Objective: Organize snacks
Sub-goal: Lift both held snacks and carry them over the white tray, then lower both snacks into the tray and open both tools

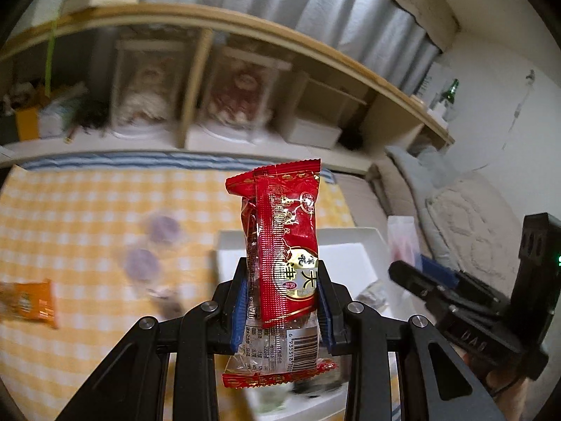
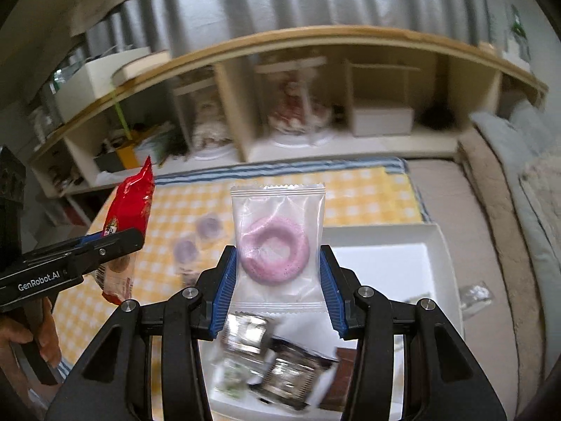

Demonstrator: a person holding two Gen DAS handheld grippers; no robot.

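My left gripper (image 1: 282, 280) is shut on a red snack packet (image 1: 285, 231), held upright above the yellow checked cloth (image 1: 87, 210). The same red snack packet (image 2: 128, 217) shows at the left of the right wrist view, in the left gripper (image 2: 115, 242). My right gripper (image 2: 277, 270) is shut on a clear packet with a pink ring-shaped snack (image 2: 275, 249), over the white tray (image 2: 396, 263). In the left wrist view the right gripper (image 1: 420, 273) comes in from the right, its clear packet (image 1: 403, 242) blurred. Several dark and silvery packets (image 2: 280, 361) lie in the white tray (image 1: 354, 259).
Two purple snacks in clear wrap (image 1: 154, 245) and an orange packet (image 1: 29, 303) lie on the cloth. A small clear packet (image 2: 475, 294) lies right of the tray. A wooden shelf (image 2: 315, 112) with dolls and boxes runs behind. A grey cushion (image 1: 466, 217) is at the right.
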